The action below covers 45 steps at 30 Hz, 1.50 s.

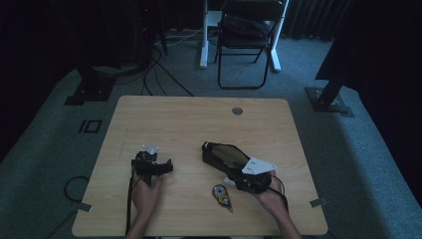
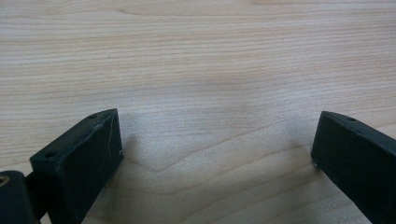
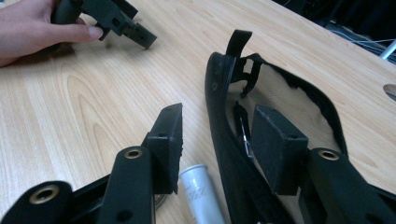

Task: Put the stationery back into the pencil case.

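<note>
The pale wooden surface (image 1: 199, 119) carries everything, with a small round grommet (image 1: 237, 110) near its far edge and grey carpet around it. A black folding chair (image 1: 246, 37) stands well beyond the far side.

On the surface, right of centre, lies a black pouch (image 1: 221, 154), open at the top so its tan lining shows. In the right gripper view its black rim (image 3: 219, 121) runs between the two jaws, one jaw standing outside the pouch and the other inside the opening against the lining.

The right tongs (image 3: 217, 135) are at a middling width, straddling that near wall of the pouch; whether the pads actually press on it I cannot tell. The right hand (image 1: 268, 196) holds them from the near edge.

The left tongs (image 2: 217, 140) rest well apart from the pouch, jaws spread wide with bare wood between them, held by the left hand (image 1: 145, 194).

Just beside the right tongs lies a white capped tube (image 3: 201, 196), touching the surface, and near it a small round tape dispenser (image 1: 221, 194).
</note>
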Each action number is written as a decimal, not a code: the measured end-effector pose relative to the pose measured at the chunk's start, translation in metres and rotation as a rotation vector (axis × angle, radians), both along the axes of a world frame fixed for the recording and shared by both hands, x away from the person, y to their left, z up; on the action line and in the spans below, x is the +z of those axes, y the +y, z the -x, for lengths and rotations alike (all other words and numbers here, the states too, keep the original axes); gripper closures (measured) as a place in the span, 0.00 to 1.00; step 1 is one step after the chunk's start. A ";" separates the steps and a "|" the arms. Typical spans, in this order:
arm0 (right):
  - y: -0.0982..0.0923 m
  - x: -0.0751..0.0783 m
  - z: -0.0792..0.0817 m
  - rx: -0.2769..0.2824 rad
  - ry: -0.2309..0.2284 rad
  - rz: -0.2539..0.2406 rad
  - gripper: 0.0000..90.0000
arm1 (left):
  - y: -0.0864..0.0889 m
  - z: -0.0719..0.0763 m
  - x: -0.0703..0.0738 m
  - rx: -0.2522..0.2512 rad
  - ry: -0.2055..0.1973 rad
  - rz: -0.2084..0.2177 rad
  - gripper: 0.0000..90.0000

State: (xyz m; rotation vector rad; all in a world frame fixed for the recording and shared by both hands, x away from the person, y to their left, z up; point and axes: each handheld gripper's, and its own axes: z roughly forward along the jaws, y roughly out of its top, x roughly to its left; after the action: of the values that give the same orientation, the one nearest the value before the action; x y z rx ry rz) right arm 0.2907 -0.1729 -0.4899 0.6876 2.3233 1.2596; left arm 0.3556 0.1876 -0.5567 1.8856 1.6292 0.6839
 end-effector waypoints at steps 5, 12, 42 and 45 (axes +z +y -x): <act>-0.001 -0.005 0.003 -0.002 0.010 0.005 0.60 | 0.000 0.000 0.000 0.000 0.000 0.000 0.02; -0.004 -0.009 0.008 0.008 0.020 0.007 0.61 | 0.000 0.000 0.000 0.000 0.000 0.000 0.02; -0.014 -0.043 0.016 0.012 0.093 0.041 0.57 | 0.000 0.000 0.000 0.000 0.000 0.000 0.02; -0.012 -0.047 0.016 0.006 0.087 0.073 0.57 | 0.000 0.000 0.000 0.000 0.000 0.000 0.02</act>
State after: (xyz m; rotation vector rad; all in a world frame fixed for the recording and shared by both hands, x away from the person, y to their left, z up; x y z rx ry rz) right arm 0.2747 -0.1850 -0.5367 0.7256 2.4301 1.1630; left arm 0.3556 0.1876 -0.5566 1.8854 1.6294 0.6835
